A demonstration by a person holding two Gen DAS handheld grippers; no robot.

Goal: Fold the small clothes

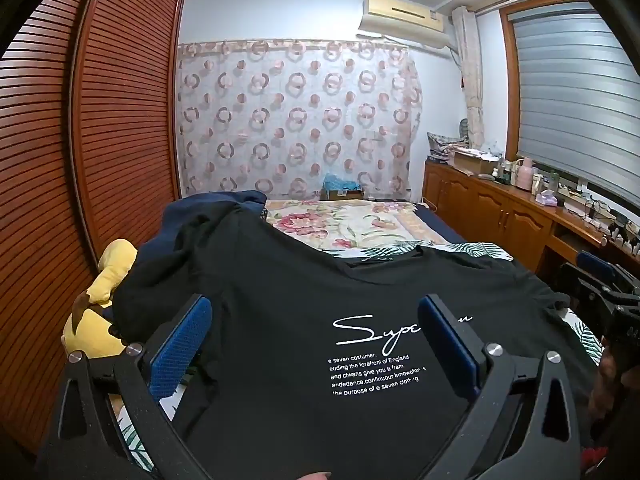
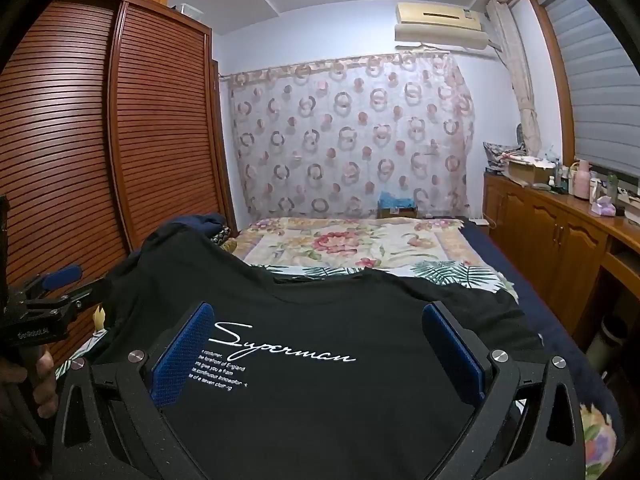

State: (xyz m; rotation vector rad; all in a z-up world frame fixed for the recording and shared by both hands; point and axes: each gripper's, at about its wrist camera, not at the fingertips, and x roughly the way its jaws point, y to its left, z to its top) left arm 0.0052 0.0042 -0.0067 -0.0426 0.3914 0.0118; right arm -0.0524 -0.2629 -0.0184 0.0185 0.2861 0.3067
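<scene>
One black T-shirt (image 1: pixel 304 280), two open grippers above

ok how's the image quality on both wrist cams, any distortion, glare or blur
Left wrist view: strong fisheye bending of the wardrobe, dark corners, focus sharp enough to read the black t-shirt print, its folds lost in the black. Right wrist view: same bowing and dark corners, soft sheen on the wardrobe slats, crisp print, even indoor light, no hard shadows.
</scene>
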